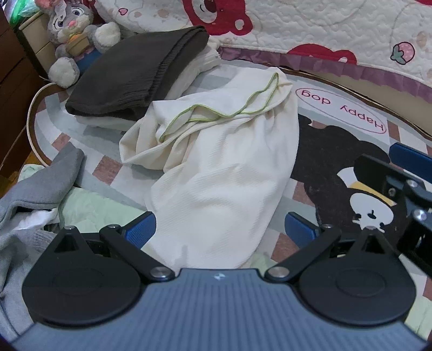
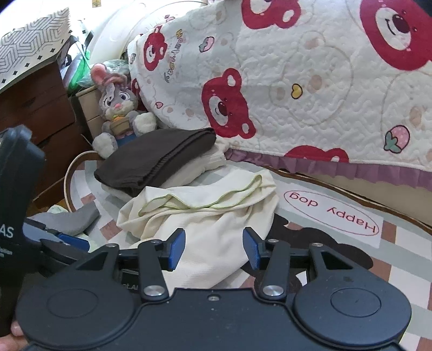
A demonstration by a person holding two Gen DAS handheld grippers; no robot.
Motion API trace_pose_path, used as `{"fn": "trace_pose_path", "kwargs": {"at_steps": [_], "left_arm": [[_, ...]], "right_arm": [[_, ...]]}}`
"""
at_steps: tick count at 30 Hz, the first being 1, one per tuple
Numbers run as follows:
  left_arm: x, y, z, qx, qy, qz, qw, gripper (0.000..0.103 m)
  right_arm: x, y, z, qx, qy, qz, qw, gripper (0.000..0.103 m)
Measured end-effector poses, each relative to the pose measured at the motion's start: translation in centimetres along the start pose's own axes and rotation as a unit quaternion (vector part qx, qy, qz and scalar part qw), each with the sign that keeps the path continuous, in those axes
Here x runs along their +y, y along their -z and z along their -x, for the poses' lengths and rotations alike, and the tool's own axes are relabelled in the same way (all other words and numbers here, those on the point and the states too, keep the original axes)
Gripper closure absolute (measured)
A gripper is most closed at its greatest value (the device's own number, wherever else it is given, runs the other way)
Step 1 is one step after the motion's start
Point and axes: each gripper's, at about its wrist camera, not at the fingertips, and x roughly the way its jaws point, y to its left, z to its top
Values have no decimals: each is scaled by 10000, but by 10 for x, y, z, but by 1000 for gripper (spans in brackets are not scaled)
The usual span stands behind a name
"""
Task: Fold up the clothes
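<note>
A crumpled cream garment with green piping (image 1: 216, 167) (image 2: 205, 216) lies in a heap on the patterned rug (image 1: 337, 110) (image 2: 405, 248). My left gripper (image 1: 220, 229) is open, its blue pads wide apart on either side of the garment's near end. My right gripper (image 2: 214, 249) is open too, pads either side of the near hem, nothing pinched. The right gripper's body shows at the right edge of the left wrist view. Behind the heap sits a folded dark brown garment (image 1: 137, 78) (image 2: 159, 159) on top of a folded cream one (image 1: 197, 67) (image 2: 199, 167).
A grey garment (image 1: 35, 189) (image 2: 70, 216) and pale green cloth (image 1: 89, 205) lie at the left. A plush rabbit (image 1: 78, 35) (image 2: 118, 110) leans by wooden drawers (image 2: 37, 113). A bear-print quilt (image 1: 324, 24) (image 2: 297, 81) hangs over the bed edge behind.
</note>
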Motion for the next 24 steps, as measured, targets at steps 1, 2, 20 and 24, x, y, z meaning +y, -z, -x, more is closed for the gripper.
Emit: {"fn": "trace_pose_path", "kwargs": {"at_steps": [1,2,20,24], "left_arm": [[-1,-2,0,22,16,14,10000,0],[-2,-4,0,43,31,27,10000,0],[-9,-8,2,73,86,120,9999,0],[-10,-8,2,81,98,113,9999,0]], "right_arm": [[0,1,0,4,-8,-24,10000,50],[-1,1,0,9,-16,-48,10000,50],[-9,11,2,93,-139,-434,9989,49],[-8,12,2,100,-144,-437,9989,48]]}}
